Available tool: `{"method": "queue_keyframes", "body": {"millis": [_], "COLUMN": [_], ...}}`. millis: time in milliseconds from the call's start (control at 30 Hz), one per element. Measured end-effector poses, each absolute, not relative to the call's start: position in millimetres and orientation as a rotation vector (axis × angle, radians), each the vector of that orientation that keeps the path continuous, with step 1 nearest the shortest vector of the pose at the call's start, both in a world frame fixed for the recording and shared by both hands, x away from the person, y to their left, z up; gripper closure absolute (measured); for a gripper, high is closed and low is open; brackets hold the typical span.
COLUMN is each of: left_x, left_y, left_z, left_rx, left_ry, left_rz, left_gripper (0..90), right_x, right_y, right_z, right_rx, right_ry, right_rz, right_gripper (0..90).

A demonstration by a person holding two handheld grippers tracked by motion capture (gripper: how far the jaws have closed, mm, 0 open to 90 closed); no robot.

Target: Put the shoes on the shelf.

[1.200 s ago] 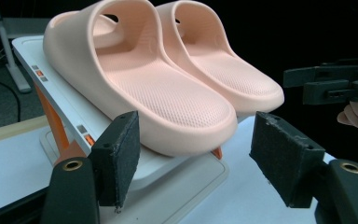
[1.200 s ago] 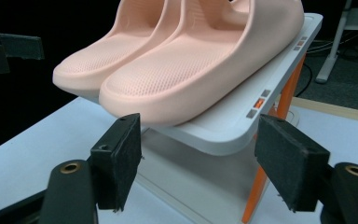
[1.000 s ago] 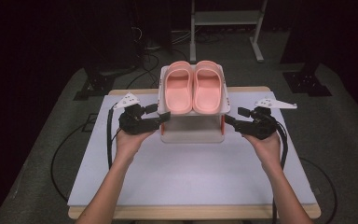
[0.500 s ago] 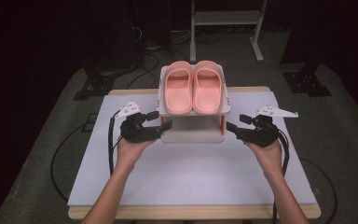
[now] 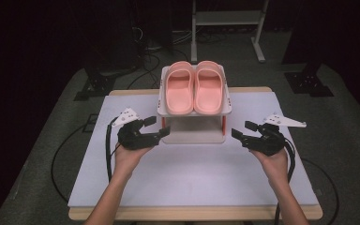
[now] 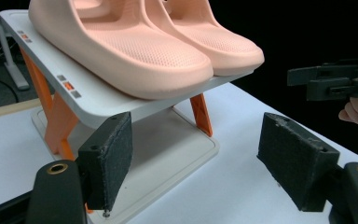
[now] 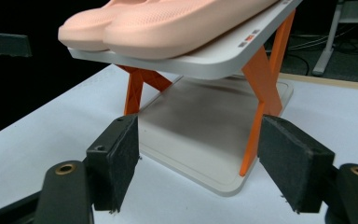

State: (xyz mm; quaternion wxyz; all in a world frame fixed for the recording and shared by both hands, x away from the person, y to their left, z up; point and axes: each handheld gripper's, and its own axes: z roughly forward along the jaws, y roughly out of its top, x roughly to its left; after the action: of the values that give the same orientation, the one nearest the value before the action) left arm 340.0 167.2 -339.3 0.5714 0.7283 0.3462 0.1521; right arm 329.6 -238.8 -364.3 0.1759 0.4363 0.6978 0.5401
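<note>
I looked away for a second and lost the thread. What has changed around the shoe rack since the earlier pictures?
Both grippers have drawn back from the rack's sides toward the person. The left gripper and right gripper now stand open on either side of the rack, holding nothing. The rack and the pink slippers on its upper shelf have stayed where they were on the white table.

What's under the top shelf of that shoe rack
Under the top shelf sit orange legs and a bare lower tray; nothing lies on the tray's visible part. Its far back edge is hidden behind the shelf and legs.
</note>
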Motion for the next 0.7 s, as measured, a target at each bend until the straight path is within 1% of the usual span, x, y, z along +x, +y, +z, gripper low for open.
{"method": "queue_keyframes", "body": {"millis": [700], "left_x": [321], "left_y": [184], "left_z": [-367], "left_rx": [1.685], "left_ry": [0.847], "left_rz": [0.352], "left_gripper": [22.0], "right_x": [317], "right_y": [-246], "right_z": [-390], "right_rx": [1.270], "right_ry": [1.995], "right_rz": [1.510], "right_gripper": [27.7]}}
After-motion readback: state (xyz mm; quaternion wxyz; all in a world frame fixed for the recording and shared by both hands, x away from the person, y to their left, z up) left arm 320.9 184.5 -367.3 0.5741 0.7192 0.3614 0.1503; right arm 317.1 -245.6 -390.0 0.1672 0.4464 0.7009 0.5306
